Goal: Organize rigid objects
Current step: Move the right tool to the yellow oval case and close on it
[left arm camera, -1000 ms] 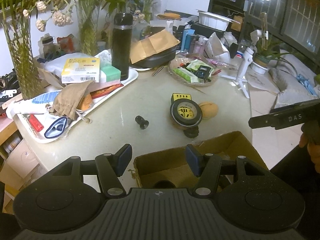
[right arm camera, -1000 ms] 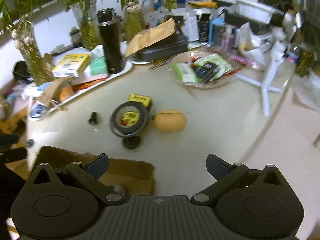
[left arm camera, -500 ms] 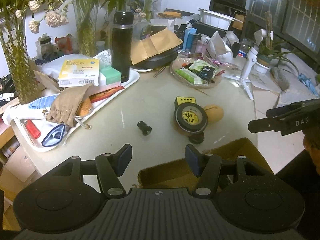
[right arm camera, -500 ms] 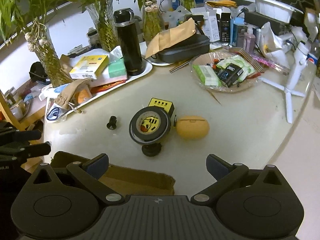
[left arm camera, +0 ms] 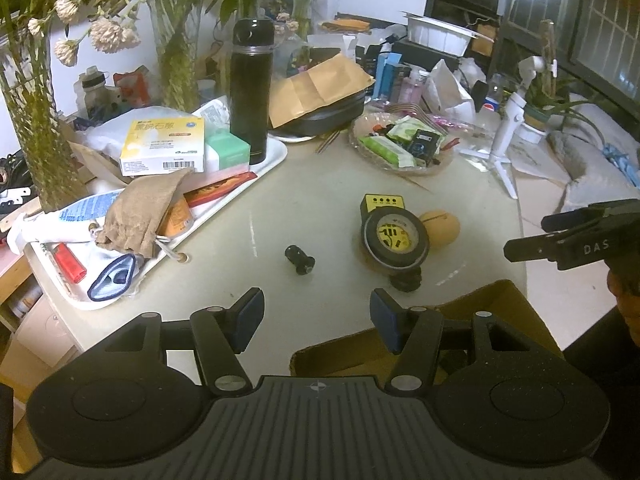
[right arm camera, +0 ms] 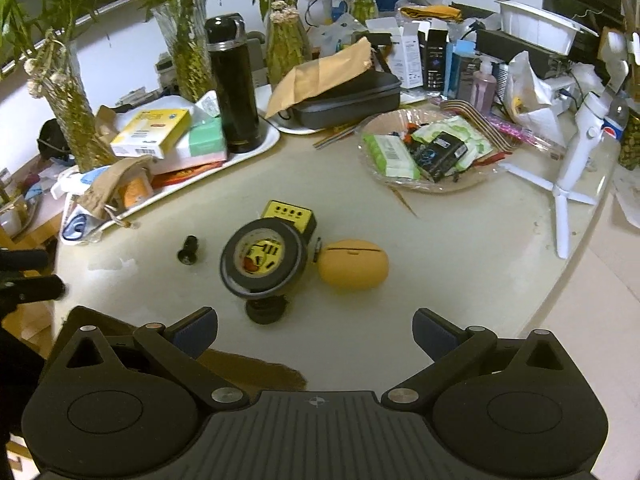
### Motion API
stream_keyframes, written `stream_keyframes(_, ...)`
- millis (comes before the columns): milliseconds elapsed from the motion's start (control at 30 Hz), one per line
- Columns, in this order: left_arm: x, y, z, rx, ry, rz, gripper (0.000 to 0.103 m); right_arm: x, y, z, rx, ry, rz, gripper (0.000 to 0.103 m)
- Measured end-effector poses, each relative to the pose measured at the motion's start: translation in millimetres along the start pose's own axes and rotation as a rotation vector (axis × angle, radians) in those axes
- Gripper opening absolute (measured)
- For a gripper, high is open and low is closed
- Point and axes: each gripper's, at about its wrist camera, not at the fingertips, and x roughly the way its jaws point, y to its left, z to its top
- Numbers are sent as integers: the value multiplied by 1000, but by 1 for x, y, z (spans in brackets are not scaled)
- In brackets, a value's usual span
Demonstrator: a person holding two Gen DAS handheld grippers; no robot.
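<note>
Right wrist view: right gripper (right arm camera: 314,330), fingers wide open and empty, faces the tape roll (right arm camera: 264,258) dead ahead, nearer than the equally open, empty left gripper (left arm camera: 316,314).

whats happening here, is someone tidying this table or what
A person holds a claw in each hand over a cluttered table; both the left claw and right claw are open and empty. Loose on the table lie a tape roll propped on a yellow device, an orange case and a small black part. A cardboard box sits at the near edge. Nothing is gripped yet.
</note>
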Motion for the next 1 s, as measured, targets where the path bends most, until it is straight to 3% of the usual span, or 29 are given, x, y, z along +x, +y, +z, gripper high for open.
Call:
stream_keyframes(100, 3, 3, -1, -8, -2, 5, 58, 7, -3, -1, -15, 10, -27, 103)
stream_keyframes(233, 7, 8, -2, -27, -9, 15, 73, 16, -10, 0, -9, 21, -23, 103)
stream_keyframes(1000, 17, 24, -10, -88, -14, 12, 74, 85, -33, 14, -61, 9, 55, 99)
